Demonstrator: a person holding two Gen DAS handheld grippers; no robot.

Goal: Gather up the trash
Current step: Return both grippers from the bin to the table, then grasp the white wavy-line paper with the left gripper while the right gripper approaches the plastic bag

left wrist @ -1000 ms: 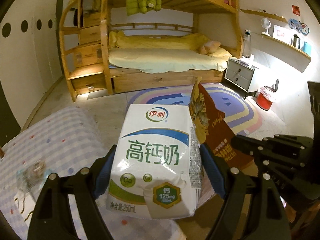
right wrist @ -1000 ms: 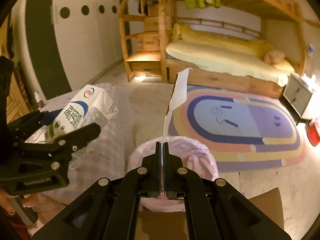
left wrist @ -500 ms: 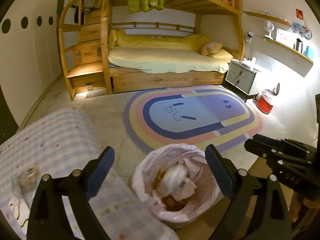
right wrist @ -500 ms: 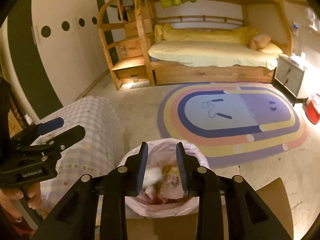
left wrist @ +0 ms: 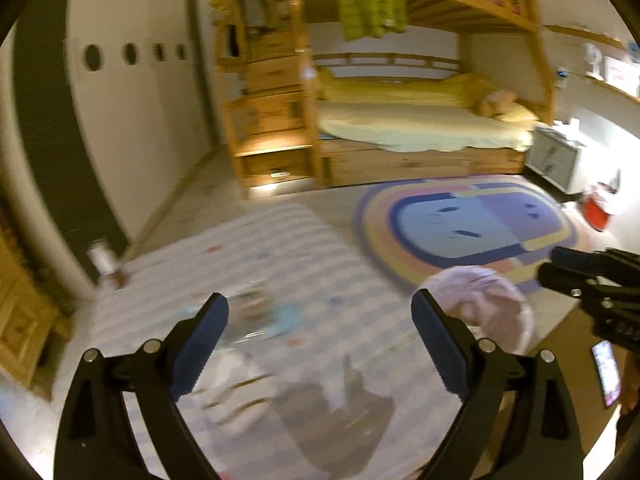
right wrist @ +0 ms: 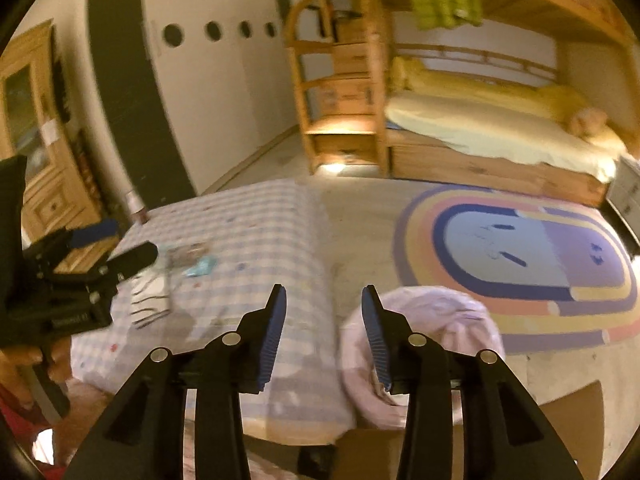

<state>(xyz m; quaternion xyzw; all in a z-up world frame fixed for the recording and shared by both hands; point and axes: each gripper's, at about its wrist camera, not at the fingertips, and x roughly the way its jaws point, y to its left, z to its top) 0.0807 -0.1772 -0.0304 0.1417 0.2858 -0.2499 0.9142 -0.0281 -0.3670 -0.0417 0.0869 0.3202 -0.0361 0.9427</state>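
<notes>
Both grippers have swung left from the pink-lined trash bin (right wrist: 424,340) to the checked tablecloth (right wrist: 256,240). Left gripper (left wrist: 320,320) gapes wide, empty; right gripper (right wrist: 324,312), just opening, stands half-spread, empty. Blurred wrappers (right wrist: 192,264) lie far left, labels unreadable.

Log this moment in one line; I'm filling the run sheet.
left gripper: open, empty | right gripper: opening, empty | wrappers: on table | bag: beside table

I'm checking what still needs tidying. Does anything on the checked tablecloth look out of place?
Yes. Loose litter lies on the checked tablecloth: a crumpled clear wrapper with a blue scrap and white paper pieces beside it. The pictures are blurred, so finer detail is unclear. The pink-lined bin stands off the table's edge.
</notes>
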